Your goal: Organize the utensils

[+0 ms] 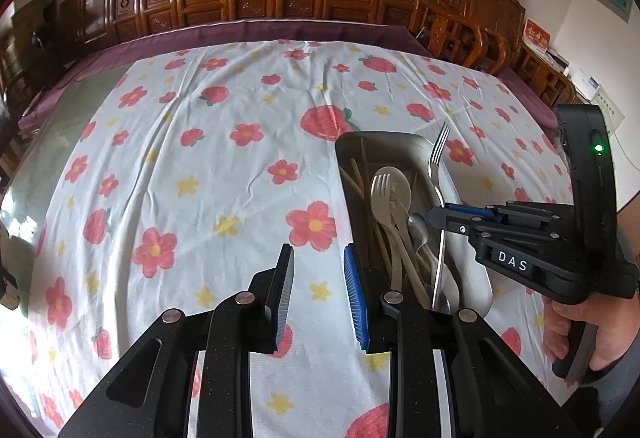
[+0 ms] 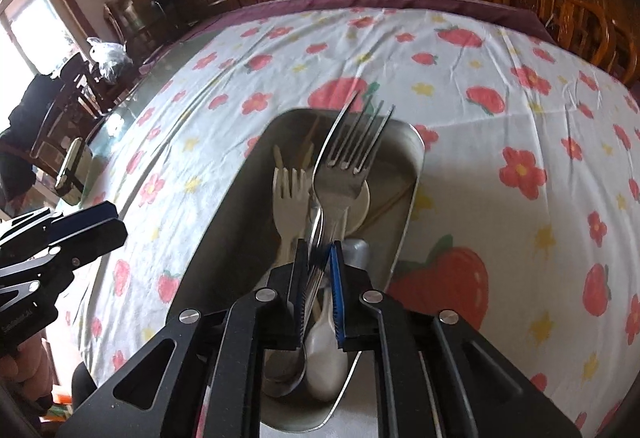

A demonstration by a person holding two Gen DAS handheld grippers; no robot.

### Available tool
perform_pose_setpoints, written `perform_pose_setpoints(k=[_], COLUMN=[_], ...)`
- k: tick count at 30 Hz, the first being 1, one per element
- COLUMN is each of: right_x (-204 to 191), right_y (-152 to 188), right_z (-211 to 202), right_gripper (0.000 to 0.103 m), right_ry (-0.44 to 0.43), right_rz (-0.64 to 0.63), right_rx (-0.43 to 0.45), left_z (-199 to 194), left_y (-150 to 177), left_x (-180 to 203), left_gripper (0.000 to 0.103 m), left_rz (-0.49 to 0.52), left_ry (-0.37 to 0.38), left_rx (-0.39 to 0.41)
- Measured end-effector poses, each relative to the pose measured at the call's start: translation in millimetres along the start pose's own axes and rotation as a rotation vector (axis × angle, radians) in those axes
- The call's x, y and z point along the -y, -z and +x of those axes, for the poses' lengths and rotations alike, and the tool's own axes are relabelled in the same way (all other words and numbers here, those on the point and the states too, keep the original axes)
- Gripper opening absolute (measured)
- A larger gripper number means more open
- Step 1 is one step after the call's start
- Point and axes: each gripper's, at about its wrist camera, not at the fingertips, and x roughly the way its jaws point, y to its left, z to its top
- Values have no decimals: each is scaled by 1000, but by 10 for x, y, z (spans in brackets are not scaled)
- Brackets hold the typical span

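Forks belong in the metal tray [image 2: 414, 157], so we are holding the steel fork [image 2: 344, 173] in our right claw [image 2: 318, 290], tines toward twelve o'clock; left claw [image 1: 318, 294] is waiting apart, empty.

Flower-and-strawberry tablecloth [image 1: 240, 157] over table, metal tray [image 1: 352, 141] on top

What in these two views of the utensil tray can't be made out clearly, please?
- Near end of the metal tray: left wrist view, behind the left gripper.
- Handle of the steel fork: right wrist view, hidden between the right gripper fingers.
- Chopsticks: count unclear under other utensils.
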Motion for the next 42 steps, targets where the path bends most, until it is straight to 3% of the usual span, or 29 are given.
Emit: perform_pose_setpoints(k=[14,20,23,25,27,28,30,32,34,37,39,42], right_x=[-280,-189,-136,-96,-65,-49,-22,11,45,77,94,141], right_y=[-50,-88,-66,-40,-22,-9,13,32,53,83,109,163], right_z=[125,38,-4,-56,-109,-144,-230,-307,-358,-382,-410,-473], right_gripper=[10,15,28,47,73,76,90,101,101,101,101,101], right_ry=[-23,6,25,37,56,67,79,95,100,127,129,141], right_rz=[-59,-55,-62,-59,-50,-46,-44,-40,-35,-32,-28,-15], right_rx=[-4,33,46,68,93,110,142,168,180,173,176,183], left_z=[-11,-15,-12,-10,-10,-9,-18,-28,-29,-47,-66,-108], left_y=[4,5,6,3,-4,-9,-17,-22,-28,-36,-45,-40], left_x=[28,32,42,57,70,78,93,108,125,144,166,188], left_gripper=[25,25,25,25,26,26,35,36,41,59,77,90], left_rz=[1,1,3,4,6,7,8,11,11,11,12,7], left_ry=[0,0,-1,0,0,0,-3,-7,-12,-19,-30,-34], left_rx=[0,1,3,4,5,6,11,17,18,30,44,67])
